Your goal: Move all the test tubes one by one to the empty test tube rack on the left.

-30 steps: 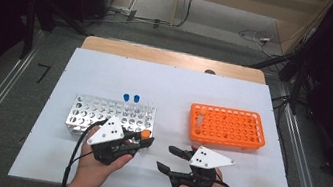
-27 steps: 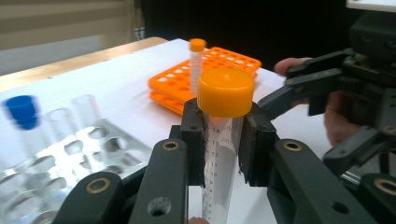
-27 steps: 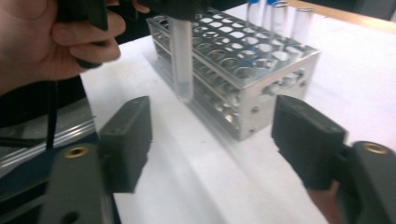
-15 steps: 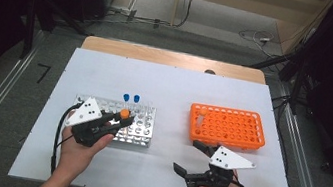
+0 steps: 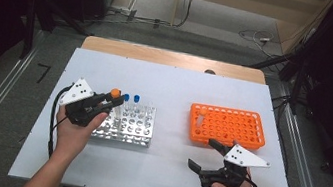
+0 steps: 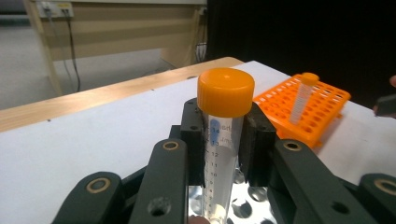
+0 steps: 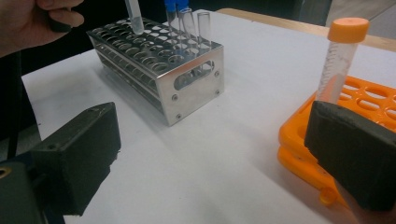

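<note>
- White tabletop (image 5: 175, 90), with a wooden strip along its far edge and dark floor around it, carries two racks: a metal rack (image 5: 127, 123) on my left and an orange rack (image 5: 227, 127) on my right, well apart.
- My left gripper (image 5: 111, 101) is clamped on an orange-capped tube (image 6: 223, 140), which it holds upright above the near-left part of the metal rack; seen from the right gripper view, the tube's lower end hangs just over the rack's holes.
- My right gripper (image 5: 201, 154) has its jaws standing wide apart, having just been opening, with nothing between them; it hovers over bare table, just in front of the orange rack.
- Risk, as I judge it: the tube's tip could land on the metal between holes instead of inside one, if I lower it off-centre or tilted; it could then slip in my grip.
- Second risk: my left gripper could knock the two blue-capped tubes (image 5: 131, 99) standing in the far rows, if I swing too far forward.
- The tube is clear plastic, printed with a graduated scale and a blue patch, and topped with a flat orange screw cap; it looks empty.
- Another orange-capped tube (image 7: 340, 60) stands upright in the orange rack.
</note>
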Demonstrator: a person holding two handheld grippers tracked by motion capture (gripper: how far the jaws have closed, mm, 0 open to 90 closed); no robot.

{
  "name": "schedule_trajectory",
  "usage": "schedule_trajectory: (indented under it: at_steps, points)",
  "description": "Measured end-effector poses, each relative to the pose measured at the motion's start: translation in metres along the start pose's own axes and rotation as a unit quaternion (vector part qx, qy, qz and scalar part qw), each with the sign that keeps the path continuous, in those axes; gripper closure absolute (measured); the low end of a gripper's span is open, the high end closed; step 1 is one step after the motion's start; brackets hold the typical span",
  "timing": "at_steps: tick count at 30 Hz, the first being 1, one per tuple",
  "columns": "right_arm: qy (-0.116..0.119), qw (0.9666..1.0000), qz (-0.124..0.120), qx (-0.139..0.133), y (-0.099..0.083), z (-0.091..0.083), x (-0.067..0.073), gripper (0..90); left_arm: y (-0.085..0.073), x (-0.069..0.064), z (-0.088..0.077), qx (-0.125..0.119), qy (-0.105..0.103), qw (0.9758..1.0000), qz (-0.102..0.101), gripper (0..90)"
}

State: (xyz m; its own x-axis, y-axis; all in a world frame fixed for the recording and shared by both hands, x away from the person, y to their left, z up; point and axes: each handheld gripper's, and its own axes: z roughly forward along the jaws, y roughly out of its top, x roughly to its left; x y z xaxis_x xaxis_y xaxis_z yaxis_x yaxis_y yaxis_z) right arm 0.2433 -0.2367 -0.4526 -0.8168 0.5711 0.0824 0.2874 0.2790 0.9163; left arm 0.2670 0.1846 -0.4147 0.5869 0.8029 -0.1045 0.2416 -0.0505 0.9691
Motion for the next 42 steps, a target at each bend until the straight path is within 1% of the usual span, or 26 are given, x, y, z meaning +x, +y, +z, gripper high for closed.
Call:
schedule_trajectory:
  at_steps: [5, 9, 12, 15, 16, 19, 22, 24, 27, 29, 32, 34, 36, 37, 38, 40, 42]
  points:
    - [0.000, 1.0000, 0.002, -0.002, -0.001, -0.001, -0.002, 2.3, 0.002, 0.009, 0.007, -0.011, 0.017, 0.9997, -0.012, 74.8]
    - [-0.002, 1.0000, 0.003, 0.000, -0.002, 0.000, -0.004, 2.4, 0.001, 0.015, 0.013, -0.011, 0.028, 0.9994, -0.015, 74.8]
    - [-0.004, 1.0000, 0.005, 0.000, -0.002, 0.000, -0.005, 2.5, -0.001, 0.019, 0.019, -0.010, 0.041, 0.9990, -0.014, 74.8]
    - [-0.005, 1.0000, 0.005, 0.000, -0.003, 0.000, -0.006, 2.6, -0.003, 0.022, 0.022, -0.008, 0.047, 0.9988, -0.015, 74.8]
    - [-0.006, 1.0000, 0.005, 0.000, -0.003, 0.000, -0.006, 2.6, -0.003, 0.023, 0.024, -0.009, 0.046, 0.9987, -0.019, 74.8]
    - [-0.006, 1.0000, 0.006, 0.001, -0.003, 0.000, -0.006, 2.7, -0.004, 0.024, 0.027, -0.005, 0.049, 0.9986, -0.019, 74.8]
    - [-0.008, 0.9999, 0.007, 0.001, -0.003, 0.000, -0.007, 2.8, -0.007, 0.023, 0.031, 0.006, 0.052, 0.9985, -0.019, 74.8]
    - [-0.008, 0.9999, 0.008, 0.001, -0.004, 0.000, -0.007, 2.9, -0.009, 0.022, 0.033, 0.019, 0.054, 0.9983, -0.013, 74.8]
    - [-0.008, 0.9999, 0.009, 0.001, -0.004, 0.000, -0.008, 3.0, -0.012, 0.020, 0.036, 0.035, 0.061, 0.9975, -0.012, 74.7]
    - [-0.009, 0.9999, 0.010, 0.001, -0.004, 0.000, -0.008, 3.0, -0.012, 0.018, 0.035, 0.037, 0.066, 0.9970, -0.016, 74.5]
    - [-0.012, 0.9999, 0.010, 0.001, -0.005, 0.001, -0.009, 3.2, -0.011, 0.016, 0.034, 0.045, 0.066, 0.9967, -0.019, 73.9]
    - [-0.012, 0.9999, 0.012, 0.001, -0.005, 0.001, -0.010, 3.3, -0.011, 0.014, 0.034, 0.061, 0.072, 0.9954, -0.016, 72.8]
    - [-0.014, 0.9998, 0.015, 0.001, -0.005, 0.001, -0.011, 3.4, -0.013, 0.014, 0.035, 0.074, 0.074, 0.9944, -0.011, 71.3]
    - [-0.014, 0.9998, 0.015, -0.001, -0.005, 0.001, -0.012, 3.4, -0.013, 0.014, 0.035, 0.078, 0.074, 0.9942, -0.012, 70.8]
    - [-0.014, 0.9998, 0.017, 0.000, -0.005, 0.001, -0.012, 3.5, -0.013, 0.014, 0.035, 0.081, 0.072, 0.9939, -0.018, 70.0]
    - [-0.015, 0.9997, 0.019, -0.001, -0.005, 0.001, -0.013, 3.6, -0.013, 0.015, 0.035, 0.082, 0.073, 0.9936, -0.027, 66.9]
    - [-0.015, 0.9997, 0.021, -0.001, -0.005, 0.001, -0.014, 3.7, -0.013, 0.015, 0.034, 0.083, 0.074, 0.9933, -0.031, 63.7]
